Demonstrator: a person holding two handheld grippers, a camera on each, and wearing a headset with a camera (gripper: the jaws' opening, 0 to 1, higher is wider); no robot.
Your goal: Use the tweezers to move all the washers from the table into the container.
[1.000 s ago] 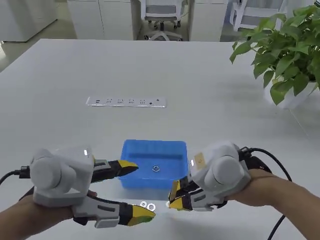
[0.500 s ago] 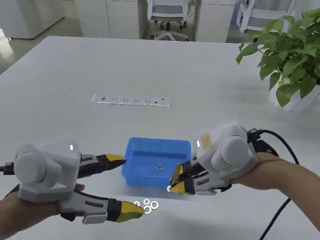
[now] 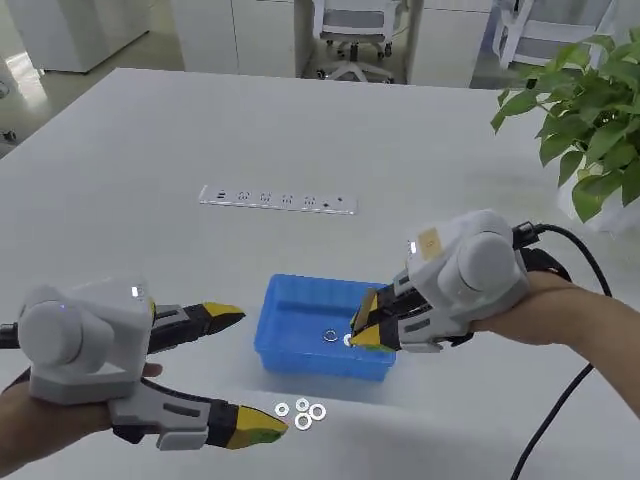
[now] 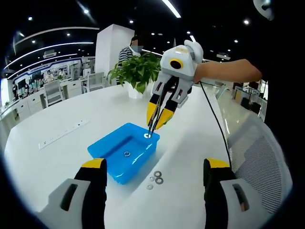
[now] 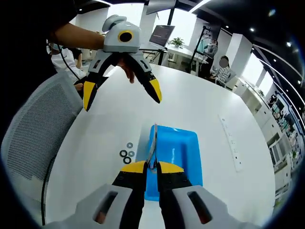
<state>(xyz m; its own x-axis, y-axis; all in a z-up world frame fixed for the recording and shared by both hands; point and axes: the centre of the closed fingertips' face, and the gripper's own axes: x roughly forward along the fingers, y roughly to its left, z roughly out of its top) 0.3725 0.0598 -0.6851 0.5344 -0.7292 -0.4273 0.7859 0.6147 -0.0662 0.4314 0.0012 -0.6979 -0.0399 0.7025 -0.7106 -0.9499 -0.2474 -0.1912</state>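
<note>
Pinched between the pressed-together jaws of the right gripper (image 3: 365, 335): tweezers (image 5: 152, 145), long axis straight out along the jaws, tips angled down over the right end of the container (image 3: 320, 365), washer (image 4: 147, 136) at the tips. Inside, a second washer (image 3: 330, 336). Just beside the near wall, a cluster of washers (image 3: 302, 410) on the table (image 3: 450, 180). Spread wide and held level, left of the container: left gripper (image 3: 250, 372). Bare table all round.

Container (image 3: 320, 362) bright blue. Table (image 3: 200, 130) plain off-white. Left gripper (image 3: 255, 372) and right gripper (image 3: 362, 330): pale grey bodies, black jaws, yellow tips. Tweezers (image 5: 152, 145) and washers (image 3: 302, 411) silvery. Plant (image 3: 590, 130) green. Power strip (image 3: 277, 200) white, cable (image 3: 575, 400) black.
</note>
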